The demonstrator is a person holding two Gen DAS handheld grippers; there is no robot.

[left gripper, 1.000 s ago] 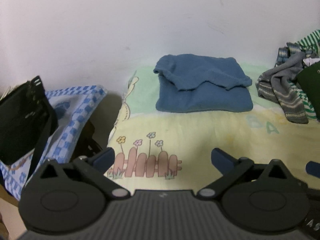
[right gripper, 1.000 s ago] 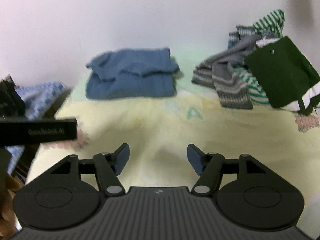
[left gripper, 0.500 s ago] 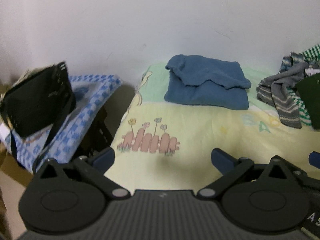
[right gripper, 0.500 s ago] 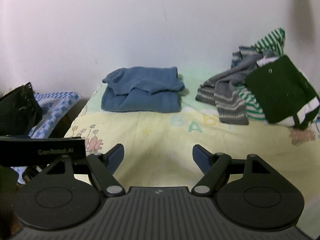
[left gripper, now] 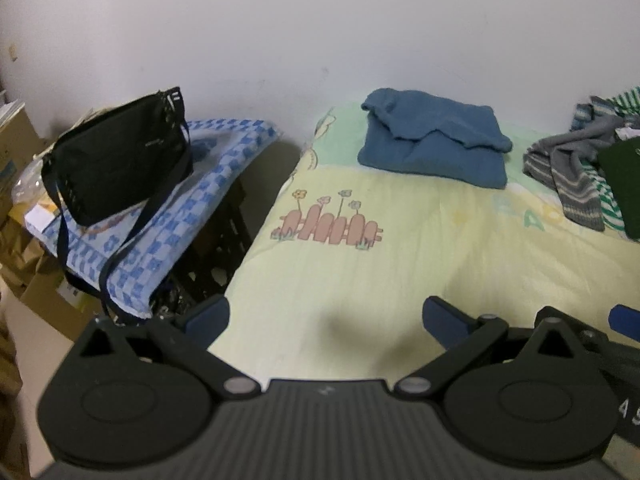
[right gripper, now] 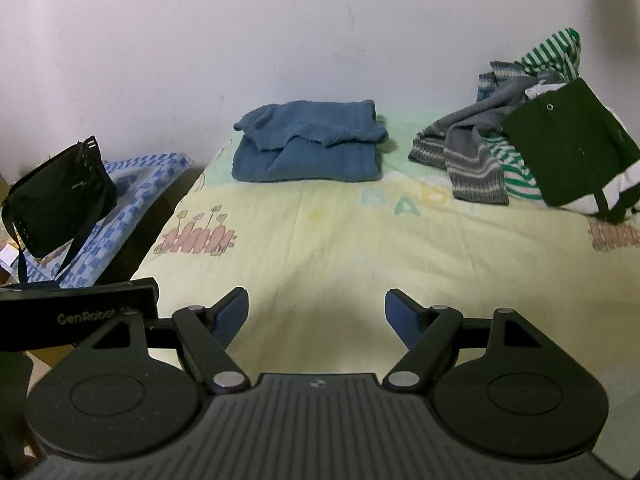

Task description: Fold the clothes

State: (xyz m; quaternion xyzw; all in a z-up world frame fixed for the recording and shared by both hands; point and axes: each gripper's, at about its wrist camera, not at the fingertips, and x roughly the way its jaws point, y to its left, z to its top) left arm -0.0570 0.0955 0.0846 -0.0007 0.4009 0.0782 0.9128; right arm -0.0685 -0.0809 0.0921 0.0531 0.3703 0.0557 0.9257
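Blue-padded left tongs (left gripper: 326, 322) spread wide, nothing between them, hovering over the near edge of the bed (left gripper: 400, 280). Right tongs (right gripper: 316, 314) likewise splayed apart and empty, above the pale yellow sheet (right gripper: 340, 240). Just ahead, a pink fence-and-flowers print (right gripper: 196, 238) on that sheet. Further back, close to the white wall (right gripper: 280, 32), a blue sweater (right gripper: 310, 148) lying folded flat on the green band of the sheet. Well apart to its right, an unfolded heap: grey striped knit (right gripper: 472, 160), green-and-white striped top (right gripper: 556, 50), dark green garment (right gripper: 568, 140) draped over the front. Off the bed's left side, a black shoulder bag (left gripper: 120, 160) resting on a blue checked cloth (left gripper: 180, 216), strap dangling over the edge. Cardboard boxes (left gripper: 16, 140) stacked at far left.
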